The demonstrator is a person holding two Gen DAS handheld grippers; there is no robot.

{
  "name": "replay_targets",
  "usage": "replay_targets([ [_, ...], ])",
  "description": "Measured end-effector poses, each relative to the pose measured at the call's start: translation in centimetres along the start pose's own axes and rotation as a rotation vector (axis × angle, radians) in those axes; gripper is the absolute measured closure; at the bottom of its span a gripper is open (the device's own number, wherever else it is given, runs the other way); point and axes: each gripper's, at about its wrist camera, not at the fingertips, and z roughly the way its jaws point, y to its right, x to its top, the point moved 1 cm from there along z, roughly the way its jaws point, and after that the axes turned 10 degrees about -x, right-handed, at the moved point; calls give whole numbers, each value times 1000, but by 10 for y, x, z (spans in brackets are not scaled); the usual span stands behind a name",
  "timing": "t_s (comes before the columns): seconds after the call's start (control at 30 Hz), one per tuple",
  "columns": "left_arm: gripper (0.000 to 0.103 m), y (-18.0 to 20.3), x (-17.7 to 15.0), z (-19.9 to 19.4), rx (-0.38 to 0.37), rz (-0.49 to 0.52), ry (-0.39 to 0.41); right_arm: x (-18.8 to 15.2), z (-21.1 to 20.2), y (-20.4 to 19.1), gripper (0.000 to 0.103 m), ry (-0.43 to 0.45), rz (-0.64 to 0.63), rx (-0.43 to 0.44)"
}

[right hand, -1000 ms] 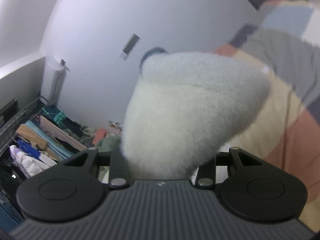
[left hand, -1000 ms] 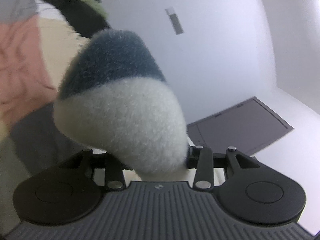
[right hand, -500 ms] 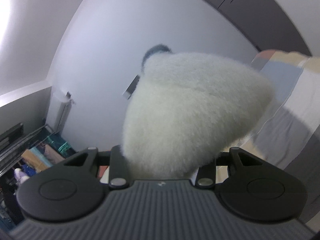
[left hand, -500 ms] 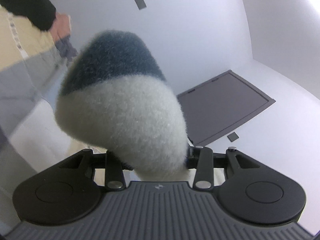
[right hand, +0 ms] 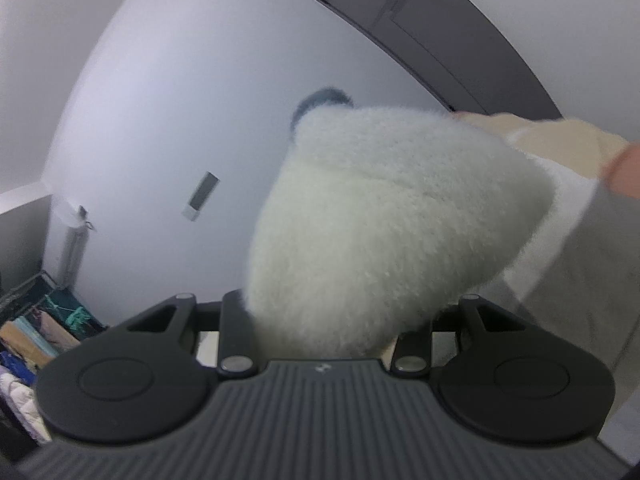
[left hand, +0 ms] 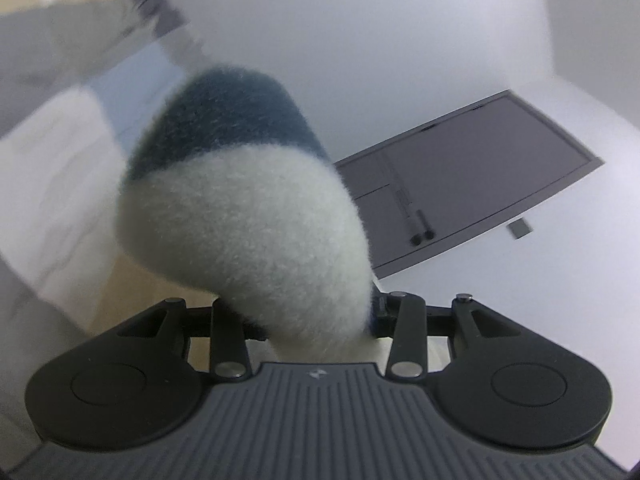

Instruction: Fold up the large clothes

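Item: fleece garment [left hand: 248,216], a bunched corner clamped in my left gripper [left hand: 316,320] and right gripper [right hand: 324,320]; risk: thick pile slipping free mid-swing.

One fuzzy garment shows in both views: in the left wrist view a bunched fold of it [left hand: 248,216] has two colour bands, dark teal above cream, and in the right wrist view the fold [right hand: 384,224] is nearly all cream. One colour-blocked cloth [left hand: 60,128] hangs blurred at the left. One dark grey panel [left hand: 472,184] lies on the white surface, with one small grey tag [left hand: 520,227] beside it. One rack of clothes [right hand: 28,344] shows at lower left.
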Motion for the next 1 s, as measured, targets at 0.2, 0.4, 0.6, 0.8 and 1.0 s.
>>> replay_targets([
  [0.2,57,-64,-25,12,66,-25,-47,-29,24,39,59,-41,-2,-58],
  [0.4,55,-104,-39,13,77,-24,-94,-62,40,81,58,-94,76,-133],
  [0.6,51,-114,-39,19,92,-6,-137,-74,41,98,55,-80,135,-119],
  [0.8,37,-105,-43,13,112,-35,-186,-73,31,111,52,-90,143,-133],
  [1.0,23,-97,-44,-12,162,-17,-200,-79,23,113,39,-136,150,-189],
])
